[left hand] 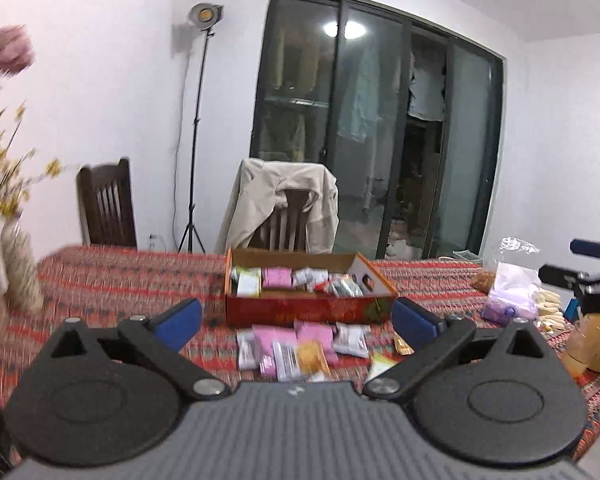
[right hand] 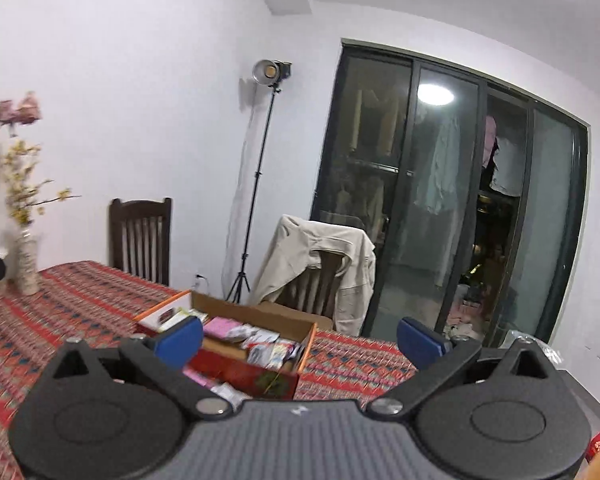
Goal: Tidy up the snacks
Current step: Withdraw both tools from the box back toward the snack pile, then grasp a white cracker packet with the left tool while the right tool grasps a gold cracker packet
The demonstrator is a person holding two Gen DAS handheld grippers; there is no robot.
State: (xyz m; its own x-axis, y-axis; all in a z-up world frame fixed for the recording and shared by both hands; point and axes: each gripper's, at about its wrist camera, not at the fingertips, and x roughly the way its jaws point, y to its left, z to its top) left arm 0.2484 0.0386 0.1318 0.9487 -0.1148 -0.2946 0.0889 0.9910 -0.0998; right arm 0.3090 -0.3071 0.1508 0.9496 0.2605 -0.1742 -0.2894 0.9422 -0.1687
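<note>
Home dining room: patterned tablecloth (left hand: 120, 276) covering the table, wooden chairs (right hand: 142, 236) standing by, jacket (left hand: 280, 200) hanging on one, laundry (left hand: 358, 100) drying behind glass doors (right hand: 440, 200)

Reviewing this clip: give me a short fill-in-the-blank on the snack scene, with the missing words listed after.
1. The left gripper has its jaws ____ with nothing between them.
2. Loose snack packets lie on the tablecloth in ____ of the cardboard box.
3. A beige jacket hangs over a ____.
4. The vase of flowers stands to the box's ____ in the left wrist view.

Missing words: open; front; chair; left
</note>
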